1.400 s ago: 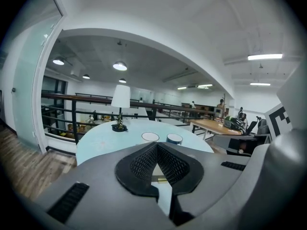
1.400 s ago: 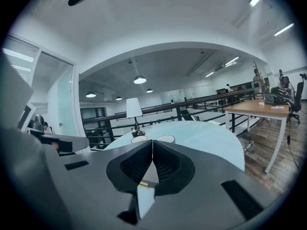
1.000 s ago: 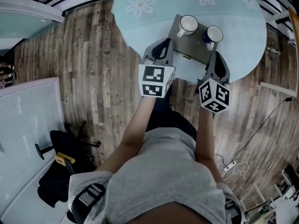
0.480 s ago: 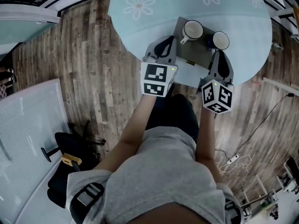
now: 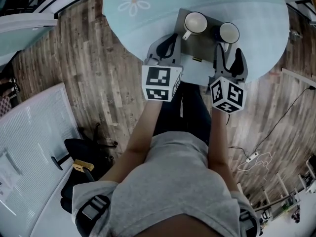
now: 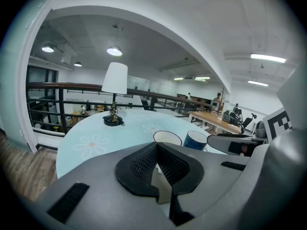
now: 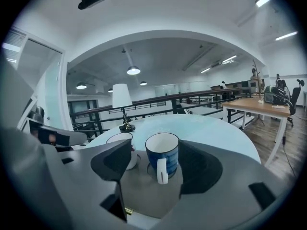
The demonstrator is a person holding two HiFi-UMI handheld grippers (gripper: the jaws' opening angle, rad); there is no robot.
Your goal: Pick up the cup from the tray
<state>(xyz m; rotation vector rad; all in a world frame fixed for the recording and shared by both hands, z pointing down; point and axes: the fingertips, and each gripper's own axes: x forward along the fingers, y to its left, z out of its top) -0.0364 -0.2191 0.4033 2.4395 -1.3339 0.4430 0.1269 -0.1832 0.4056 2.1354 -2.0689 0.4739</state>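
Findings at this moment:

1. A grey rectangular tray (image 5: 199, 47) is lying near the edge of a round pale-blue table printed with white daisies (image 5: 143, 21), on the side where the person is standing.
2. 2 cups are standing upright on the tray, side by side and close together. The blue cup with a white interior and white handle (image 7: 162, 153) is sitting at the right, with its handle pointing back toward the person. A plain white cup (image 5: 195, 22) is sitting to its left.
3. The right gripper (image 7: 156, 156) is hovering low over the near part of the tray and facing the blue cup. Its jaws have just been opening and are standing wide apart. The blue cup is lining up with the gap, just ahead of the fingertips, and neither pad is touching it.
4. The left gripper (image 6: 157, 150) is hovering over the tray's near-left corner, pointing toward the white cup. Its 2 ribbed black pads (image 6: 144, 163) are pressing together with nothing between them.
5. A table lamp with a white shade (image 6: 114, 85) is standing at the far side of the table, well apart from the tray.
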